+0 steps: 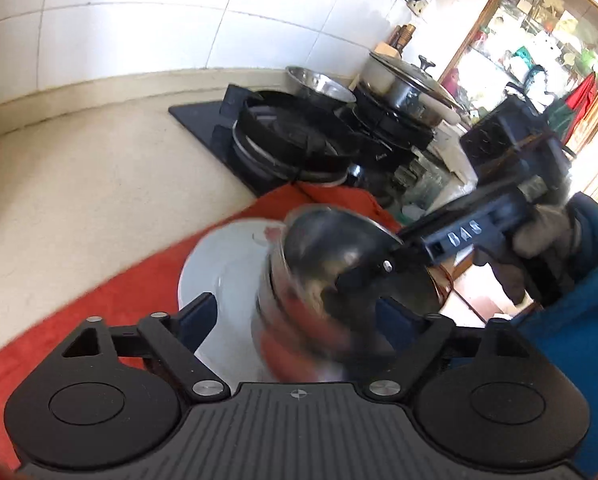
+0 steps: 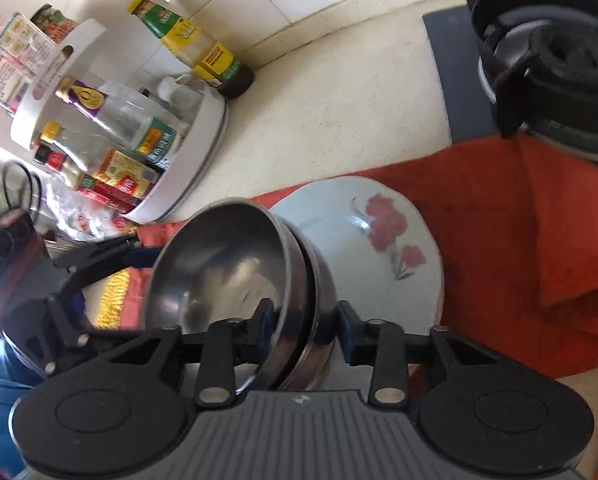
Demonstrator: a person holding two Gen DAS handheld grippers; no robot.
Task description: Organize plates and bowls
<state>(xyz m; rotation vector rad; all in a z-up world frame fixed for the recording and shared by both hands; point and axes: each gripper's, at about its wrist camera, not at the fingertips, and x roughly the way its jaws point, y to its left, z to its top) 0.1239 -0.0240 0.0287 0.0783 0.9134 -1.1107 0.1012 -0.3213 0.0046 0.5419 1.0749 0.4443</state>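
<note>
A stack of nested steel bowls (image 2: 219, 264) tilts on its side over a white plate (image 2: 379, 232) with a red flower print. My right gripper (image 2: 307, 324) is shut on the rims of the bowls (image 1: 323, 256), one pad inside and one outside. In the left wrist view it reaches in from the right, held by a gloved hand (image 1: 547, 228). My left gripper (image 1: 297, 318) stands open around the blurred stack, its left finger (image 1: 197, 316) clear of the metal over the plate (image 1: 219, 268). The left gripper (image 2: 111, 280) shows at the stack's left side in the right wrist view.
A red cloth (image 2: 519, 240) lies under the plate on the beige counter (image 1: 99, 180). A black gas burner (image 1: 291, 140) stands behind, with a steel bowl (image 1: 319, 80) and a lidded pot (image 1: 407, 80) beyond. A white condiment rack (image 2: 119, 120) full of bottles sits at the left.
</note>
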